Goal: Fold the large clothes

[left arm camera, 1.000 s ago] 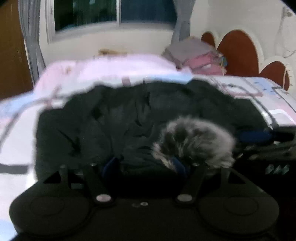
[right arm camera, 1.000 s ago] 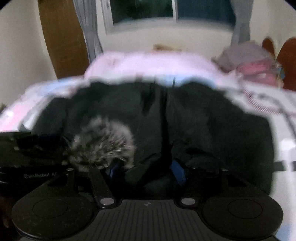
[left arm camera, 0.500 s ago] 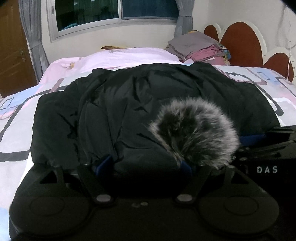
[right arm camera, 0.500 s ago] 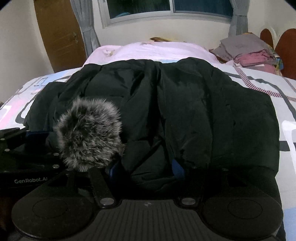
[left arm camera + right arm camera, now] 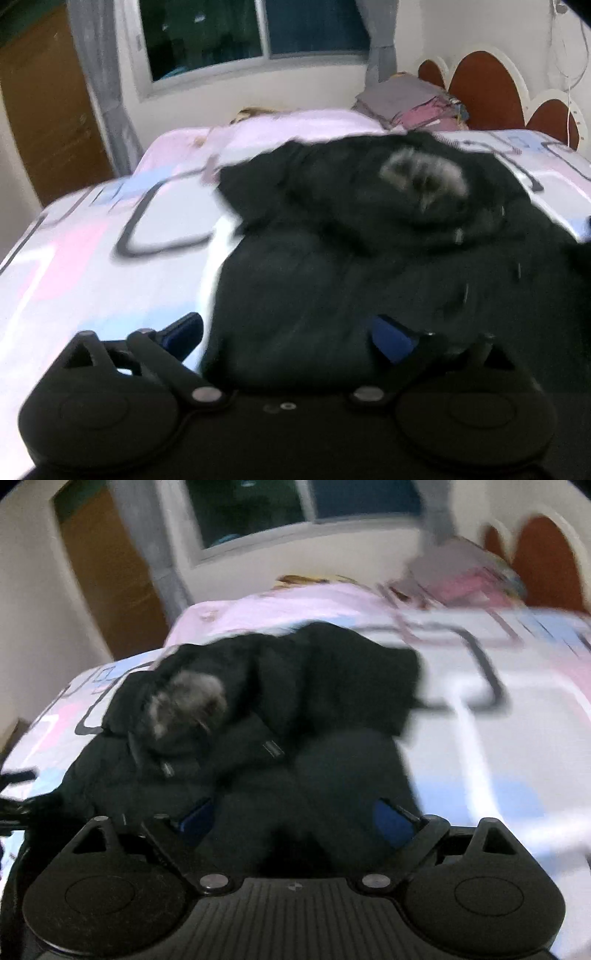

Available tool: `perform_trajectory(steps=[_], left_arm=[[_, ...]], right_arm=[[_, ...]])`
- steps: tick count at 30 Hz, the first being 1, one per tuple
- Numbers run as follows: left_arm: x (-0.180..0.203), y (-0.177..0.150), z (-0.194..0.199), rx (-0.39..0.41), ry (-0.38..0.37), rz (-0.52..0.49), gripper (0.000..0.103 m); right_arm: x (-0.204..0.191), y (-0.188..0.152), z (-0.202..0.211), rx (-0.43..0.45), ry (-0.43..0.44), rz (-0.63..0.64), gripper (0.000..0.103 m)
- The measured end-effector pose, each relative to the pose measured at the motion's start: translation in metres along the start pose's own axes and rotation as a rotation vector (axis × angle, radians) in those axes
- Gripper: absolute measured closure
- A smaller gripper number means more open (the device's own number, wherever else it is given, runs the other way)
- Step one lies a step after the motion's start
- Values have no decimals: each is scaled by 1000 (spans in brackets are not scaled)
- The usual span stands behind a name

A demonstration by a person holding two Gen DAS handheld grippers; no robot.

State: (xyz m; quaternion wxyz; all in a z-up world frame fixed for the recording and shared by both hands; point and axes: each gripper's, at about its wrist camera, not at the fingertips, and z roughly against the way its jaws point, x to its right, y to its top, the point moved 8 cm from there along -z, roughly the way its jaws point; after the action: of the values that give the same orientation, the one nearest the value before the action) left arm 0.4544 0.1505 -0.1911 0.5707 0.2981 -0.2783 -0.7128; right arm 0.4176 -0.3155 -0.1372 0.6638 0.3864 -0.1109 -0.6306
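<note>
While your left gripper point(image 5: 291, 332) and right gripper point(image 5: 295, 814) stand spread, fingers just opened and pinching nothing, the black hooded coat point(image 5: 369, 266) lies folded on the bed point(image 5: 110, 236), near edge between both pairs, bulk and fur trim point(image 5: 188, 701) straight ahead; neither hand nearer.

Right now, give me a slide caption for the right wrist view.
Right gripper open over a folded black jacket, fur trim on top, on a patterned bedspread.
</note>
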Motion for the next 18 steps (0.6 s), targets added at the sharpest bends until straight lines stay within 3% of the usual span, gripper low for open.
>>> perform_trajectory(steps=[3,5,12,18], left_arm=[[-29,-44,30,-47,-25,51,17],[-39,-70,45,-95,-69,86,25],[-44,-134,69,-181,-222,288,42],[-35,-162,87,-160,-289,434,54]], right_arm=[[27,-40,40,-18,4,-100,28],[42,-66,61,-29,21,-175,32],[48,-140,89,-82,90,-359,32],[34,-176,110,-64,187,-465,32]])
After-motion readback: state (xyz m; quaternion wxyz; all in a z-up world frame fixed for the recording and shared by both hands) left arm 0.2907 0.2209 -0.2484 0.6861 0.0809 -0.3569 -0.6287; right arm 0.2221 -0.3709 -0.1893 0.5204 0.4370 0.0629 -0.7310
